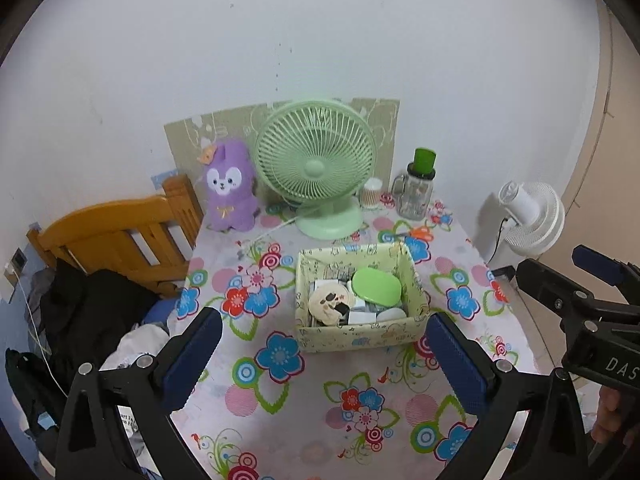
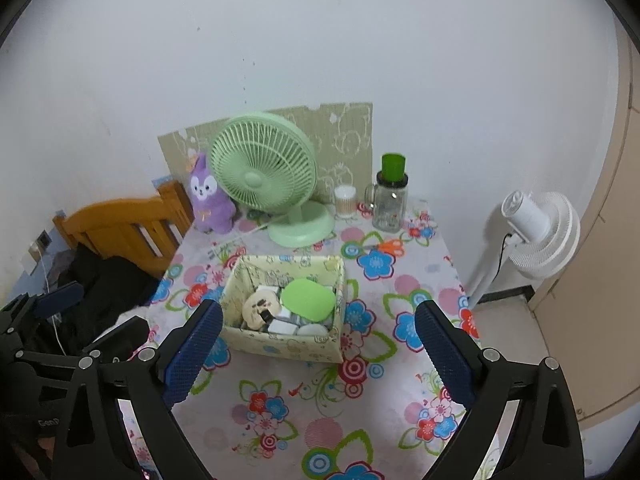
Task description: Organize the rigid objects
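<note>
Green desk fan stands behind the filled box; both hand-held grippers spread, empty.

Open box of small hard items in the middle of the flowered table.
Pale yellow-green patterned box, rectangular, upright, top open, sitting flat on the tablecloth. Inside: a green rounded-rectangle lid or case lying tilted on top toward the right; a round cream disc with dark marks at the left, leaning; several small white and grey blocks packed underneath, partly hidden, kind unclear.
</note>
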